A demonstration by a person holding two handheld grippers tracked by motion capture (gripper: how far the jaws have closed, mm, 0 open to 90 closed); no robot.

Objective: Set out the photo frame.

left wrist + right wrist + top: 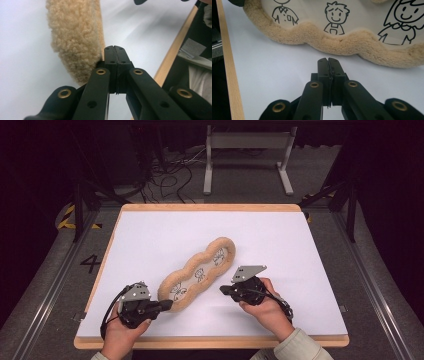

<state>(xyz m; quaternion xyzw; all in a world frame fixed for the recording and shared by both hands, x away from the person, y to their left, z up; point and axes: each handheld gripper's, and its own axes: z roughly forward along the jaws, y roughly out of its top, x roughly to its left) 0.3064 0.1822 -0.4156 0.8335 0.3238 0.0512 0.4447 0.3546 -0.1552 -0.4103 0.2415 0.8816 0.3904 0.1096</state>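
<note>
A long fleecy tan mat [197, 272] with a wavy border and cartoon figures drawn on its pale middle is being shown lying diagonally on the white table [150, 235], its near end at the front left and its far end toward the centre. The left gripper [167, 304] is being held in the left hand [120, 332] with its jaws pressed together, their tips touching the fleecy edge at the mat's near end, nothing being pinched between them. The right gripper [223, 289] is being held in the right hand [267, 307] just beside the mat's right edge, apart from it, jaws likewise pressed together and empty.
</note>
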